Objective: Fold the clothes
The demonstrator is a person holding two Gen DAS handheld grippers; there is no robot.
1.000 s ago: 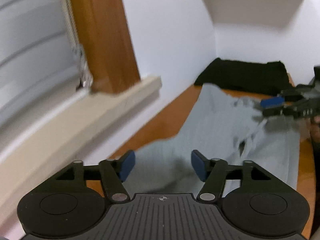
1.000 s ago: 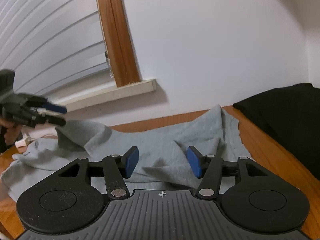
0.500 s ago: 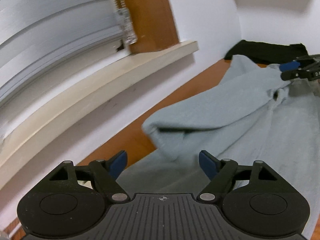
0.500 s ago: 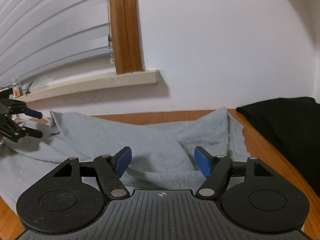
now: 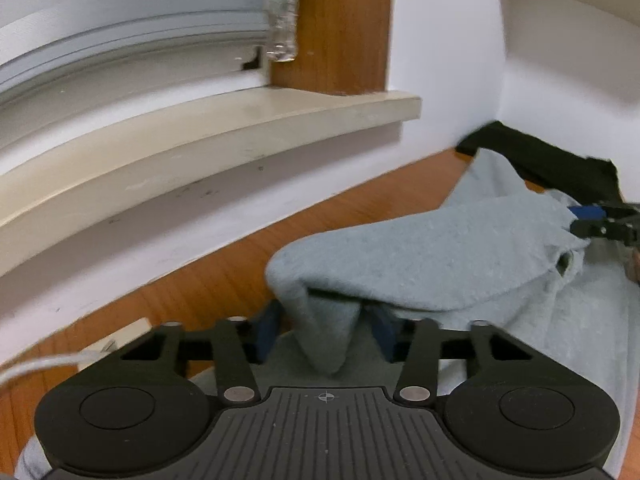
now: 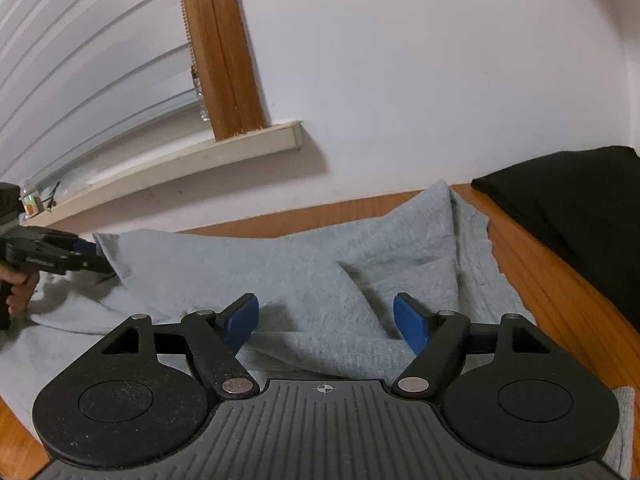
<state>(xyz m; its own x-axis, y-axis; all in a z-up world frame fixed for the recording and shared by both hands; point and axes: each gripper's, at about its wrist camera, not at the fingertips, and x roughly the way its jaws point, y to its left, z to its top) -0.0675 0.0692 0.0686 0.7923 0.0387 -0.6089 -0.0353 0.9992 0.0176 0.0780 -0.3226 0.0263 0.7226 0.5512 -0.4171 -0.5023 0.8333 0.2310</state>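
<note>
Pale grey-blue garment (image 6: 304, 256) across the middle, plain, a soft fleecy heather with no print on it. Under it the table (image 6: 560, 304) glows warm orange-brown, fine wood grain running in streaks. Off to the right, a black garment (image 6: 580, 204), solid and matte. The right tongs (image 6: 326, 320) are black with bright blue pads (image 6: 408, 322), the body ribbed in dark grey lines. Same colours on the left tongs (image 5: 326, 332): black arms, navy-blue pads (image 5: 266, 330). Behind, a white wall (image 6: 400, 80), a cream windowsill (image 5: 224, 128), an orange-brown wooden window frame (image 5: 340, 28) and white slatted blinds (image 6: 80, 80). A white cable (image 5: 44, 364) lies at the lower left.
</note>
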